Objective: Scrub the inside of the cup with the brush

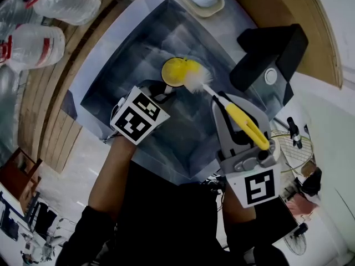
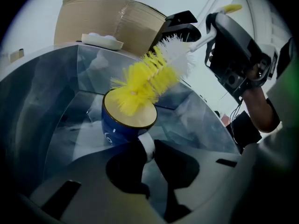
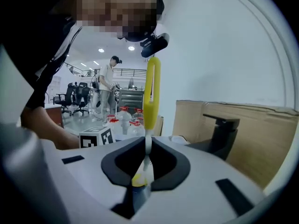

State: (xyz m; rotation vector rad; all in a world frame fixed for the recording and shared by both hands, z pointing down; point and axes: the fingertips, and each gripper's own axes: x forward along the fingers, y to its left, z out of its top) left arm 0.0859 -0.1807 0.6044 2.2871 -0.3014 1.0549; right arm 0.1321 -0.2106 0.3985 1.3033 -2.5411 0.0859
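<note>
Out past the left gripper's [image 1: 160, 92] outer side lie clear plastic water bottles with red caps [image 1: 34, 44], partly cut off by the picture edge. The left gripper itself reaches down into the grey steel sink basin [image 1: 119, 73], and in the left gripper view its jaws [image 2: 147, 149] stand narrow, pinched on the white handle [image 2: 146, 144] of a glossy blue cup [image 2: 116, 125] with a pale yellow inside. The handle's lower part is hidden behind the jaws. The blue cup [image 1: 173, 72] sits tilted just ahead of those tips, its mouth turned toward the right gripper. A bottle brush [image 2: 150, 77] with yellow and white bristles slants between the two grippers; its yellow end lies at the cup's mouth, though how deep it reaches cannot be made out. The right gripper [image 1: 223, 102] is clamped on the brush's thin white stem [image 3: 147, 146], with the yellow plastic handle [image 3: 151, 90] running back from the jaws. That view hides the bristle head and cup behind the jaws [image 3: 147, 149]. Beyond the right gripper's outer side stands a black blocky fixture [image 1: 272, 53].
</note>
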